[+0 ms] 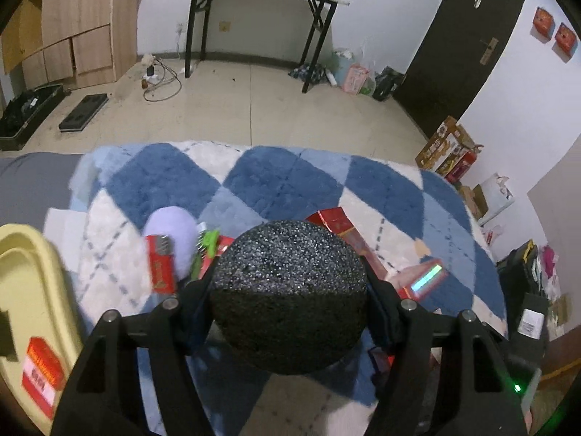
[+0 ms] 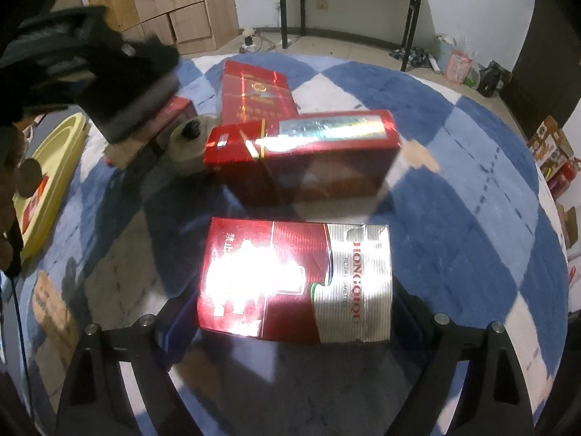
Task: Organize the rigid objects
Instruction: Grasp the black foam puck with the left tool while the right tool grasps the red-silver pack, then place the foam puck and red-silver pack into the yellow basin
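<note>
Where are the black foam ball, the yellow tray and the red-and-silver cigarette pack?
black foam ball [image 1: 290, 294], left wrist view, middle of its speckled front.
yellow tray [image 1: 25, 254], left wrist view, its rim.
red-and-silver cigarette pack [image 2: 348, 283], right wrist view, its silver half.

On the rug lie four red cartons [image 2: 301, 156], one black foam disc [image 1: 288, 296], one yellow tray [image 2: 54, 167].

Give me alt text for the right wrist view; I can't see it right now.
The right gripper straddles a red-and-silver cigarette pack lying flat on a blue-and-white rug, its jaws not visibly touching it. Beyond lie more red boxes; a yellow tray sits at left.
</note>
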Motion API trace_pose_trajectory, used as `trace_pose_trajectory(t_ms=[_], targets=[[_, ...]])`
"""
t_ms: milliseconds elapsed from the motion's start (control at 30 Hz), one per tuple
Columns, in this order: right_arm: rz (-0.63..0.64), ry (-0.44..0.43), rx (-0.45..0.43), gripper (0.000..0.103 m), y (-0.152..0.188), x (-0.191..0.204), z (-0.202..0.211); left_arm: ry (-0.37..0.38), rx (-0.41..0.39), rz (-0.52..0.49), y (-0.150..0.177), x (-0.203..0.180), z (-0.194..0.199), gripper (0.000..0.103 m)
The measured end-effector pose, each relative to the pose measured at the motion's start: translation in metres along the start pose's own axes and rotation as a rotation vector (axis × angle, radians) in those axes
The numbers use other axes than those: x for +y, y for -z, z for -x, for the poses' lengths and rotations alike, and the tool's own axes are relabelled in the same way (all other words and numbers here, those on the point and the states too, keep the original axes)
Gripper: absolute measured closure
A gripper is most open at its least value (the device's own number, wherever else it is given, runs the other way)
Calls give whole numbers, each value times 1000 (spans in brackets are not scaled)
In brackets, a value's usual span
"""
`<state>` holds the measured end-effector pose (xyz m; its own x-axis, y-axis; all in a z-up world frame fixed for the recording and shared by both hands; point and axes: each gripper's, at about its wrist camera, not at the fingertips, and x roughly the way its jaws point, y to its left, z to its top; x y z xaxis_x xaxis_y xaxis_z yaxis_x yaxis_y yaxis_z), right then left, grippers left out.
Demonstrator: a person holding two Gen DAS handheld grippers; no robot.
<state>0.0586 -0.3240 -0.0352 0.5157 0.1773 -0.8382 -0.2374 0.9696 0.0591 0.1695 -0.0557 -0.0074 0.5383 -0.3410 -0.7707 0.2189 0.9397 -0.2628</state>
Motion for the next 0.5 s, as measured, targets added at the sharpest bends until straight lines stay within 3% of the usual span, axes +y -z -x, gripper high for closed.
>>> trace_pose_trajectory(t_ms=[133,300,500], targets=[[39,-24,1,12,13,2,18,-24,-26,11,28,11,41,33],[134,-75,-4,13,31,18,48,-120,-18,85,89,45,83,33],[266,-131,-59,12,29,44,75,-158,23,167,126,78,102,33]])
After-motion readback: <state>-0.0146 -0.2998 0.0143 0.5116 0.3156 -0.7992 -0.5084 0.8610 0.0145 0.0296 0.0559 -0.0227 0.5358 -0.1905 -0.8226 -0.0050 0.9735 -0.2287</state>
